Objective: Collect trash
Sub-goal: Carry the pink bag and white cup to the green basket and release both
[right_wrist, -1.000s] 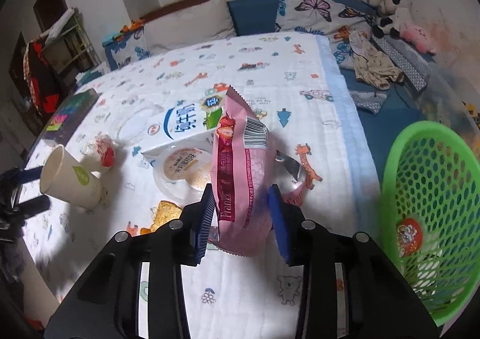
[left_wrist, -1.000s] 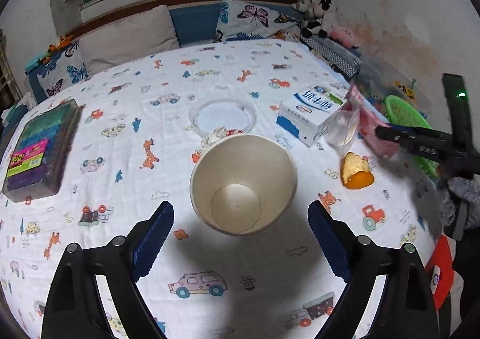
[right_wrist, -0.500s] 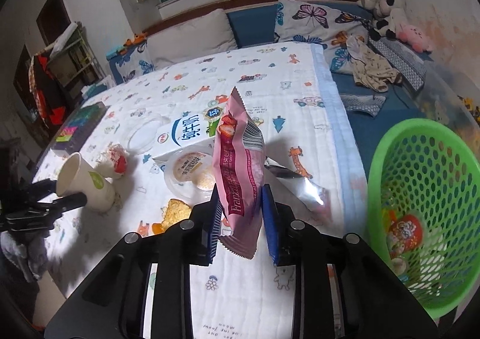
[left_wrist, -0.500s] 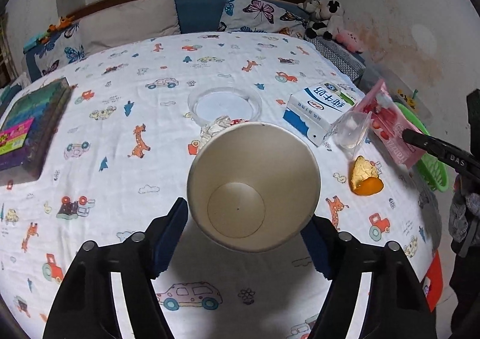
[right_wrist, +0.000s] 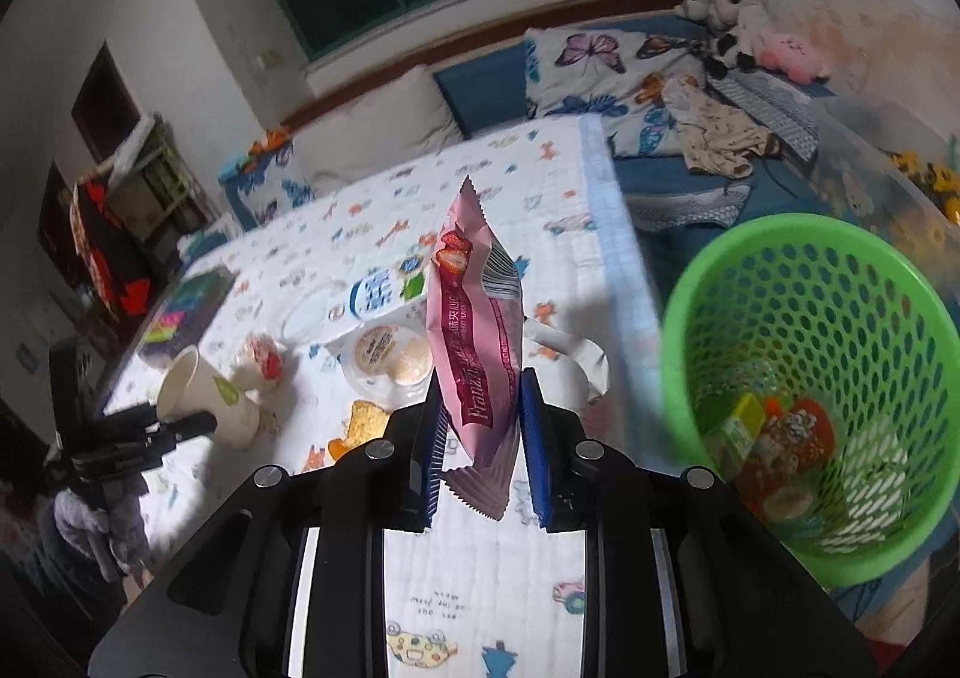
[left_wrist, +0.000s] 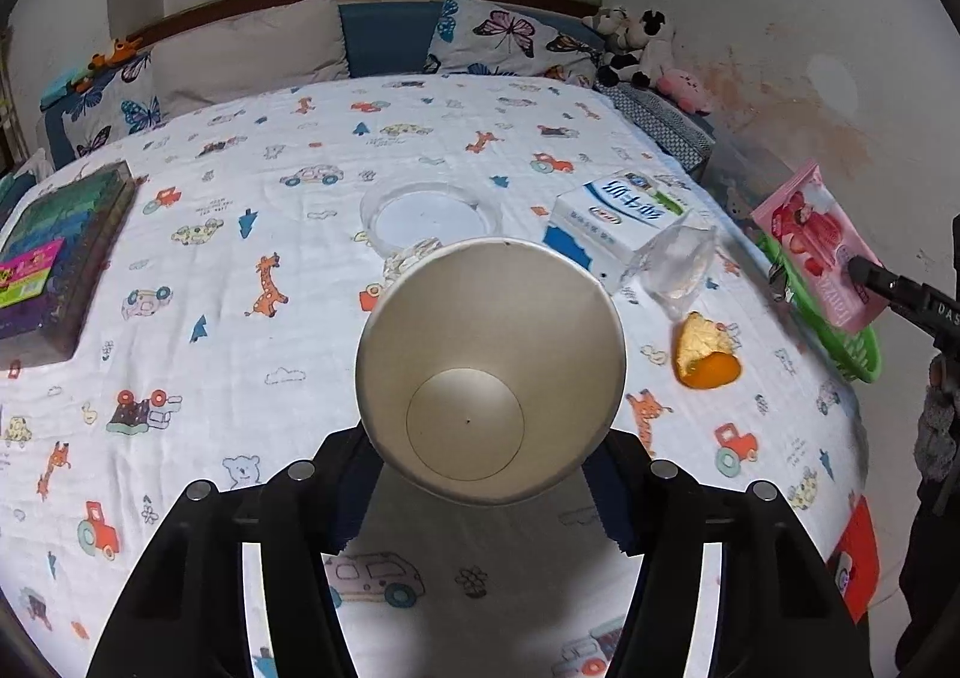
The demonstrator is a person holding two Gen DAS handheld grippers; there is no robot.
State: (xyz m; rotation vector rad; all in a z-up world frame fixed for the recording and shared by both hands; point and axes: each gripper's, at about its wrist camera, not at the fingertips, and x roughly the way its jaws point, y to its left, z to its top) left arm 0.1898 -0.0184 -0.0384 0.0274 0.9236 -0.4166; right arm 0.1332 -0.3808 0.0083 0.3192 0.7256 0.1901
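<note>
Bed [left_wrist: 336, 150] with printed sheet: left tool [left_wrist: 486, 489] has now closed on the paper cup [left_wrist: 489, 372]; right tool [right_wrist: 483, 432], gripping the pink wrapper [right_wrist: 474, 342], has swung toward the green basket [right_wrist: 708, 282] at right.

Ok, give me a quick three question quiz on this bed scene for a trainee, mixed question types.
1. True or false: the left tongs grip a white paper cup.
2. The right tongs hold which item? A) blue-and-white milk carton B) pink snack packet C) orange peel
3. Fill in: the green perforated plastic basket already holds some ____.

Key: 1 true. 2 B, the pink snack packet. 3 trash.
</note>
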